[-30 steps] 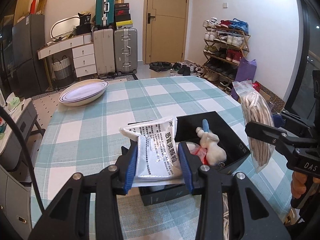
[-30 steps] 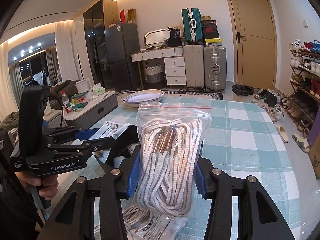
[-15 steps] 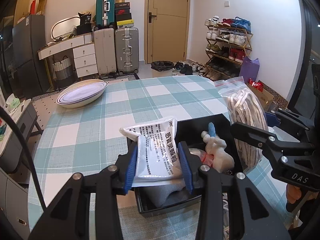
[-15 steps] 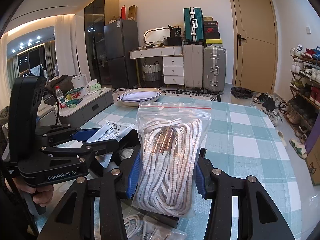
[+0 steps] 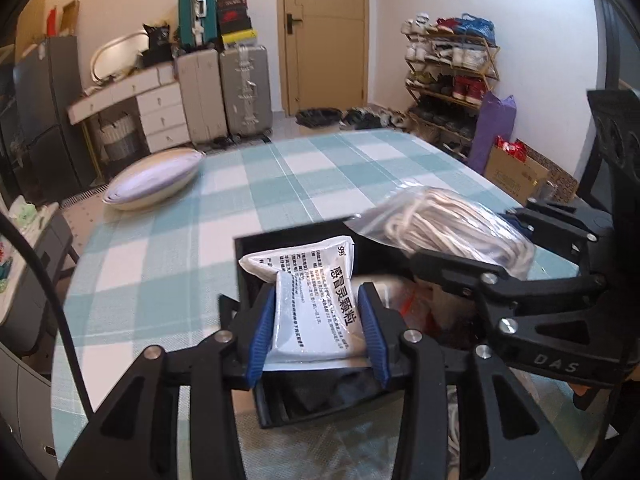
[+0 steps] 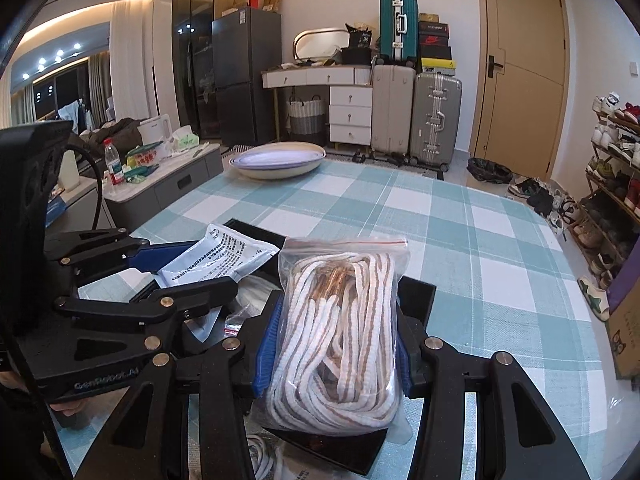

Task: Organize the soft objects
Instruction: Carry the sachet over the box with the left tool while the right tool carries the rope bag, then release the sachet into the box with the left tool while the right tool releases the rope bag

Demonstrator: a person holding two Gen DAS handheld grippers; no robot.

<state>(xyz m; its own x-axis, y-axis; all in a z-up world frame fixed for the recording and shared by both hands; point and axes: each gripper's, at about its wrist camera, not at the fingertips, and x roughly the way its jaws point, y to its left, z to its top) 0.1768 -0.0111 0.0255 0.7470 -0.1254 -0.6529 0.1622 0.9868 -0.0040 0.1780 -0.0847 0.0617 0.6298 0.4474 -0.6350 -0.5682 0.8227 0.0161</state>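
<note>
So the left gripper (image 5: 318,320) has its blue pads clamped tight on a white medicine sachet (image 5: 314,300), holding it right over the black storage box (image 5: 256,264) sitting on the teal checked tablecloth (image 5: 168,248). The right gripper (image 6: 332,344) is squeezed onto a zip bag of striped shoelaces (image 6: 340,320), white and tan laces all coiled up inside, red seal strip at the top, and that one hangs over the same box too. Inside the box there's already some stuff, something red and clear plastic plus a pale lump, can't really tell what they are. The sachet has black Chinese print and a "999" logo in the corner. The right gripper's body reads "DAS", the left one says "GenRobot.AI". An oval white bowl (image 6: 278,160) sits at the far end of the table
</note>
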